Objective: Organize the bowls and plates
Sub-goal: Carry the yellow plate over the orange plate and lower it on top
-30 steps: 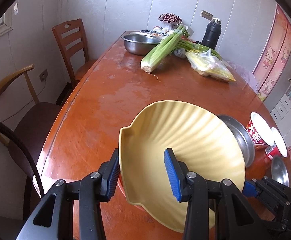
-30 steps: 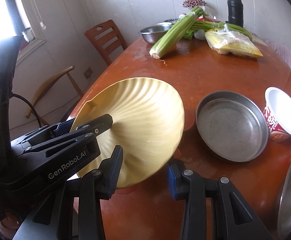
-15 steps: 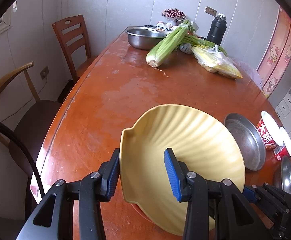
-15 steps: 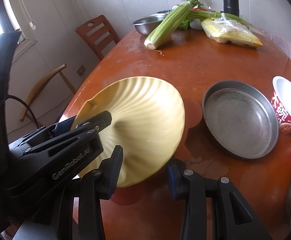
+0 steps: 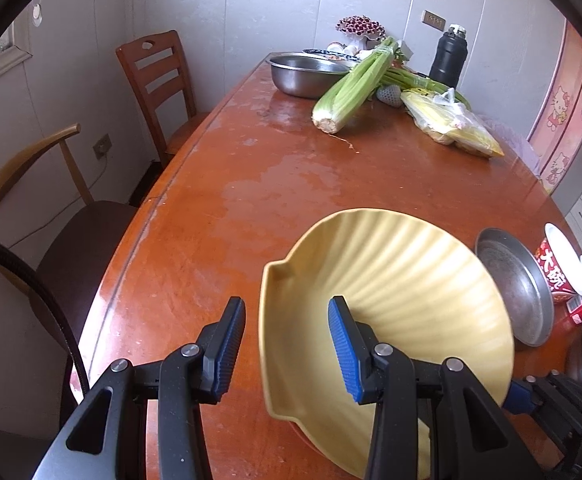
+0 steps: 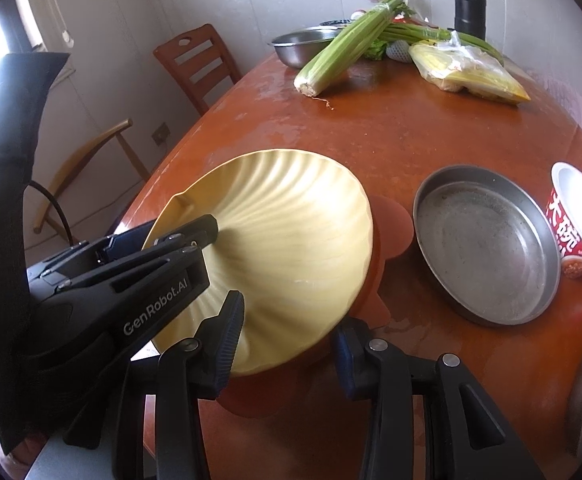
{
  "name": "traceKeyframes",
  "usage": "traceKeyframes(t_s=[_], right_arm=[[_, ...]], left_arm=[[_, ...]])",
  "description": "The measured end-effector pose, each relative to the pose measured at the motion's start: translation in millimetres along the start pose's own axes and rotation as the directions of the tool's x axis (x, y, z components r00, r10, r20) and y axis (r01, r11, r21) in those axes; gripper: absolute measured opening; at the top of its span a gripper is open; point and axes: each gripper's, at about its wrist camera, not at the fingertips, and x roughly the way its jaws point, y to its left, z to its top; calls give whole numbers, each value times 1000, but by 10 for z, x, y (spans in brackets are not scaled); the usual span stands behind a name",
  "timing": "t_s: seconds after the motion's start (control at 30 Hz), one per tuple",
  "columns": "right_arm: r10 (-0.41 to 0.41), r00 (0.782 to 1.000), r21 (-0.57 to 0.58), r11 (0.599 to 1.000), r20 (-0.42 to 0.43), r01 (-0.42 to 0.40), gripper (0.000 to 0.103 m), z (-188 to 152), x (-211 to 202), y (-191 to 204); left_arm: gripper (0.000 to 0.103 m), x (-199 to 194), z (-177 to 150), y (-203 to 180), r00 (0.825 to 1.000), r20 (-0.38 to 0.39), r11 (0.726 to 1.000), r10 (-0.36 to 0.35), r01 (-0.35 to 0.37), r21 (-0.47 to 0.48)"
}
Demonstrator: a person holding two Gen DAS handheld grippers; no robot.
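Yellow shell-ribbed plate point(image 5: 403, 312) sits tilted at the near end of the table point(image 5: 275, 200), over an orange plate point(image 6: 391, 224) whose rim shows beneath it. Your left gripper point(image 5: 287, 344) straddles the plate's left rim, one pad outside, one inside; neither pad visibly presses, so no grip is confirmed. Your right gripper point(image 6: 291, 340) brackets the near right rim likewise, jaws part open, contact not discernible. Just right of the plates lies an empty metal pan point(image 6: 487, 244), then a red instant-noodle cup point(image 6: 579, 224). The tabletop is glossy reddish wood, worn pale in patches. At the far end: steel bowl point(image 5: 307, 72), celery point(image 5: 355, 84), bagged corn point(image 5: 451, 124), black flask point(image 5: 449, 58). Left view alone shows both chairs fully and the pink cartoon panels; right view alone shows the orange rim and the bright window.
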Motion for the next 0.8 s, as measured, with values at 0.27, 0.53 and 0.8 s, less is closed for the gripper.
traceKeyframes(t_s=[0.27,0.53,0.8], right_arm=[[-6,1000,-28,1000,23,7,47,-16,-55,-13],[0,999,-42,999,35,2,50,-61,-100,-17],[2,999,-22,1000,34,-1,50,-96,-134,-92]], left_arm=[[43,39,-16,20,1000,-11,1000,14,-14,-1],[43,45,-17,23,1000,-15,1000,16,-16,1],[43,46,-36,0,1000,-22,1000,21,-21,5]])
